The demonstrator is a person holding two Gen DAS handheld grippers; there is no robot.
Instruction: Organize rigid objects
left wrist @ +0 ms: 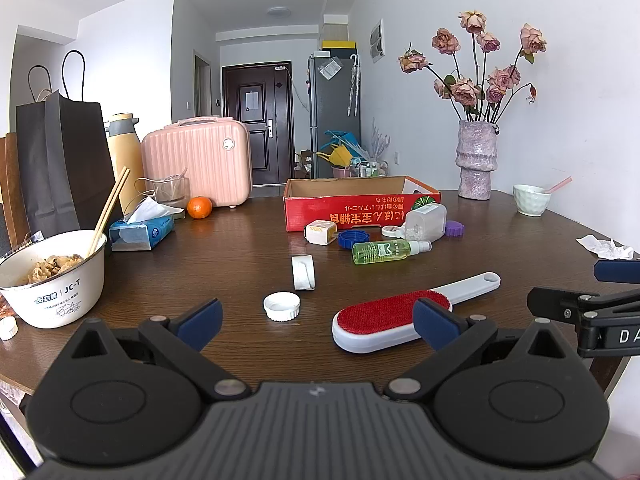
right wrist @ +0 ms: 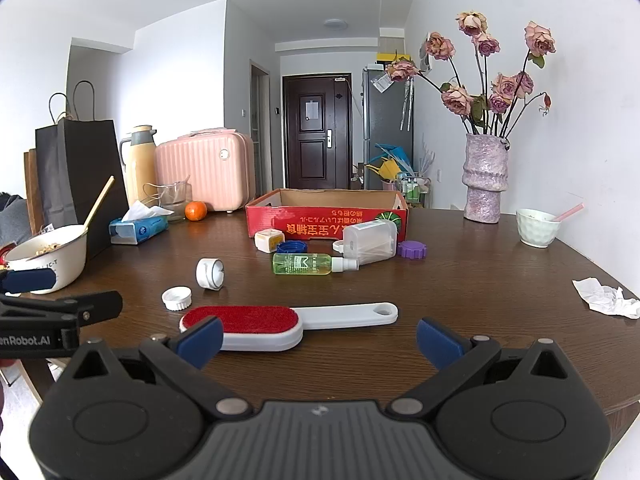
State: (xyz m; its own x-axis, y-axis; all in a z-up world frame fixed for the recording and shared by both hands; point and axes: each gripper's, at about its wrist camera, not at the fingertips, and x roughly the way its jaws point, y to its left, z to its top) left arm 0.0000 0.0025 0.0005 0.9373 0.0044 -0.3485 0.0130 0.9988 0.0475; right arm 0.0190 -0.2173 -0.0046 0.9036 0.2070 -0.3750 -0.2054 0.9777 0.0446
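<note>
A red-and-white lint brush (left wrist: 394, 316) (right wrist: 264, 326) lies on the dark wooden table near its front edge. Left of it sit a white cap (left wrist: 281, 306) (right wrist: 177, 298) and a white tape roll (left wrist: 303, 272) (right wrist: 210, 274). Further back lie a green spray bottle (left wrist: 390, 251) (right wrist: 310, 264), a clear plastic container (left wrist: 424, 222) (right wrist: 370, 240), a blue lid (left wrist: 353, 238) (right wrist: 291, 247), a purple lid (left wrist: 455, 228) (right wrist: 411, 249) and a small white-yellow box (left wrist: 320, 232) (right wrist: 269, 239). Behind them stands an open red cardboard box (left wrist: 352, 208) (right wrist: 316, 216). My left gripper (left wrist: 318, 322) and right gripper (right wrist: 319, 338) hover open near the front edge, holding nothing.
On the left stand a bowl with chopsticks (left wrist: 52, 280), a tissue pack (left wrist: 140, 232), an orange (left wrist: 199, 207), a pink case (left wrist: 196, 160), a flask and paper bags. A vase of dried roses (right wrist: 485, 176), a small bowl (right wrist: 536, 227) and crumpled paper (right wrist: 606, 296) sit on the right.
</note>
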